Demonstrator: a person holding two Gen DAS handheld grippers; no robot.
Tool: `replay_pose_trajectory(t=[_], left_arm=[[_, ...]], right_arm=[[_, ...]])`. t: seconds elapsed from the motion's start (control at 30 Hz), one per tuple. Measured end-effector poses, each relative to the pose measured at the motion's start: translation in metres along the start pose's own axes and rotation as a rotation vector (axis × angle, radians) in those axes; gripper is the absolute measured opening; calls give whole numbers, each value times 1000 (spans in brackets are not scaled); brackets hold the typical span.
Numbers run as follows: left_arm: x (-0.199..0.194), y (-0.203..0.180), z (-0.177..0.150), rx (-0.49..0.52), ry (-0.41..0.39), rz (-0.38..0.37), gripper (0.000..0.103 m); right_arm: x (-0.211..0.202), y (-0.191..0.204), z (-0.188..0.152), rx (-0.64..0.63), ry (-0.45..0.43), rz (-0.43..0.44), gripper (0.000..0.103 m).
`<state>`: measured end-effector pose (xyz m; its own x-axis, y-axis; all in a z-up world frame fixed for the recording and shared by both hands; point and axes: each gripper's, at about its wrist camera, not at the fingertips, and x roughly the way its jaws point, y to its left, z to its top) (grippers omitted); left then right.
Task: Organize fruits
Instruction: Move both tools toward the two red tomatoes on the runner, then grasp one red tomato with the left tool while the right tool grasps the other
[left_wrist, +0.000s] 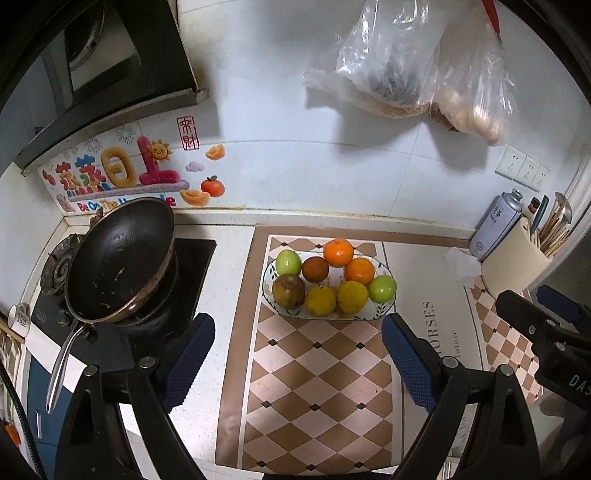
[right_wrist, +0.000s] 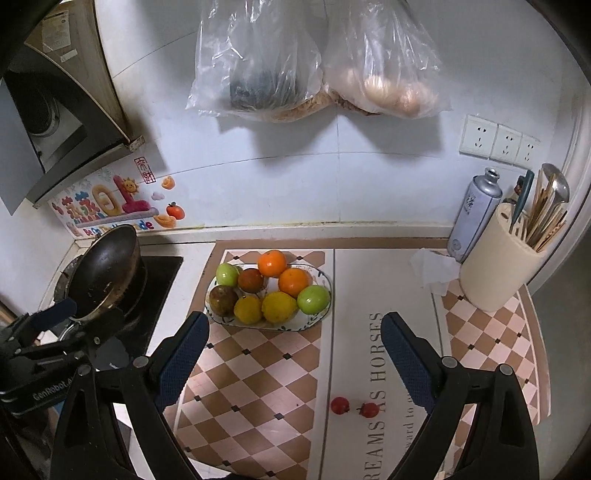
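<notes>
An oval patterned plate (left_wrist: 384, 306) (right_wrist: 317, 317) on the checkered mat holds several fruits: two green apples (left_wrist: 288, 261) (right_wrist: 313, 299), oranges (left_wrist: 338, 252) (right_wrist: 272, 263), two lemons (left_wrist: 352, 296) (right_wrist: 279, 306) and a brownish apple (left_wrist: 289, 291) (right_wrist: 223, 295). Two small red fruits (right_wrist: 340, 405) (right_wrist: 369, 409) lie on the mat close in front of my right gripper. My left gripper (left_wrist: 298, 334) is open and empty, just short of the plate. My right gripper (right_wrist: 295, 332) is open and empty, to the plate's right.
A black pan (left_wrist: 120, 260) (right_wrist: 105, 269) sits tilted on the gas stove at left. A cream utensil holder (right_wrist: 498, 266), a spray can (right_wrist: 474, 218) and a crumpled tissue (right_wrist: 434, 271) stand at right. Plastic bags (right_wrist: 314, 62) hang on the wall above.
</notes>
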<state>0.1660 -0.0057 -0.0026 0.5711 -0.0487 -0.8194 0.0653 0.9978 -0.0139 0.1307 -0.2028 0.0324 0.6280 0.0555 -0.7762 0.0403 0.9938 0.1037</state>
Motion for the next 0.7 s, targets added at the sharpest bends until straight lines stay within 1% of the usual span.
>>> replay_pose_trajectory(t=[0.07, 0.1, 0.13, 0.2, 0.27, 0.37, 0.4, 0.47, 0.5, 0.57, 0.63, 0.7], left_arm=[[9, 0, -1, -5, 23, -8, 93], [15, -1, -1, -2, 37, -8, 100], [22, -3, -2, 3, 50, 1, 103], [35, -7, -4, 22, 66, 32, 103], [54, -15, -8, 52, 93, 64, 103], [86, -31, -17, 93, 141, 98, 103], [98, -39, -20, 109, 160, 101, 103], [122, -54, -27, 142, 209, 105, 103], [132, -60, -29, 158, 228, 106, 103], [155, -76, -38, 193, 283, 105, 103], [176, -89, -46, 215, 338, 93, 103], [192, -99, -53, 224, 389, 78, 103]], right_arm=[[8, -4, 0, 16, 18, 22, 97], [14, -7, -1, 29, 32, 33, 99], [21, -12, -1, 43, 48, 40, 99], [38, -27, -6, 74, 87, 38, 99], [60, -47, -13, 107, 130, 11, 99], [106, -85, -32, 176, 239, -29, 99], [126, -101, -42, 200, 291, -53, 99], [152, -123, -58, 234, 358, -62, 99], [169, -137, -72, 264, 403, -65, 99], [189, -152, -93, 301, 457, -55, 99], [207, -165, -118, 344, 512, -36, 96], [221, -174, -137, 390, 555, -3, 80]])
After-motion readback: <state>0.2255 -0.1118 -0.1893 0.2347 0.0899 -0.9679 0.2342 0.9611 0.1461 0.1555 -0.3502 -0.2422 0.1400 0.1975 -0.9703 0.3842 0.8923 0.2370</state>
